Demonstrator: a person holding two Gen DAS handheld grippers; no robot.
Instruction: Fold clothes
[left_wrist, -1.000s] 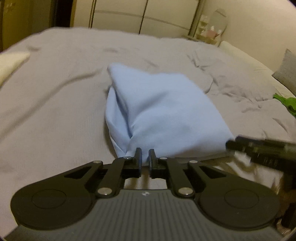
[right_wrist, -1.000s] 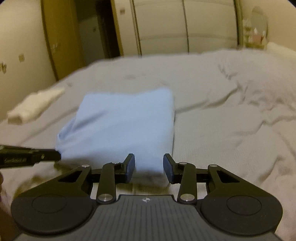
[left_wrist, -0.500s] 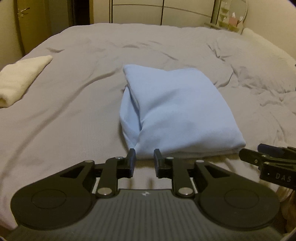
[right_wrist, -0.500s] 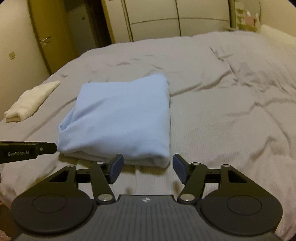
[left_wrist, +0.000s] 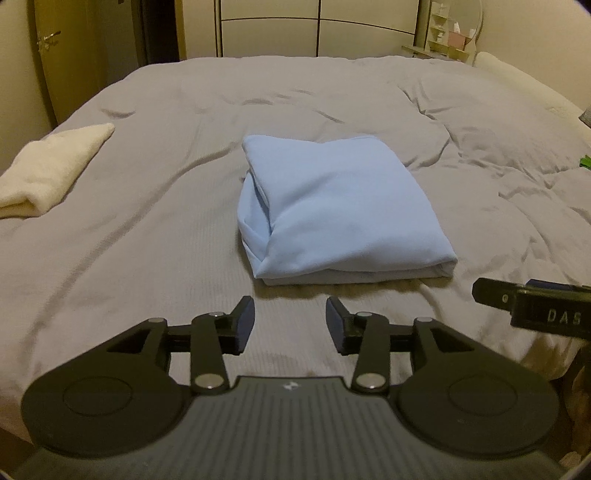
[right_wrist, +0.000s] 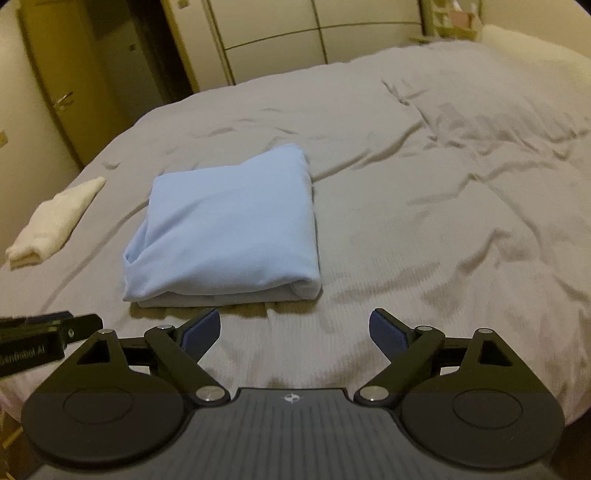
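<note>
A light blue garment (left_wrist: 340, 214) (right_wrist: 229, 229) lies folded into a thick rectangle on the grey bed (left_wrist: 147, 229) (right_wrist: 424, 221). My left gripper (left_wrist: 291, 318) hangs just short of its near edge; its jaws are opening and hold nothing. My right gripper (right_wrist: 294, 326) hovers before the garment's near right corner, jaws opening wide, nothing between them. Each gripper shows at the edge of the other's view: the right gripper (left_wrist: 532, 310) and the left gripper (right_wrist: 48, 332).
A folded cream towel (left_wrist: 51, 173) (right_wrist: 55, 221) lies at the bed's left edge. A green item (left_wrist: 585, 161) peeks in at the far right. Wardrobe doors (left_wrist: 317, 29) and a door (right_wrist: 55, 92) stand beyond the bed. A shelf with small items (left_wrist: 450, 33) sits at the back right.
Both grippers have let go of the blue garment's near edge, opened, and drawn back and up. The garment now lies flat and looks farther away.
</note>
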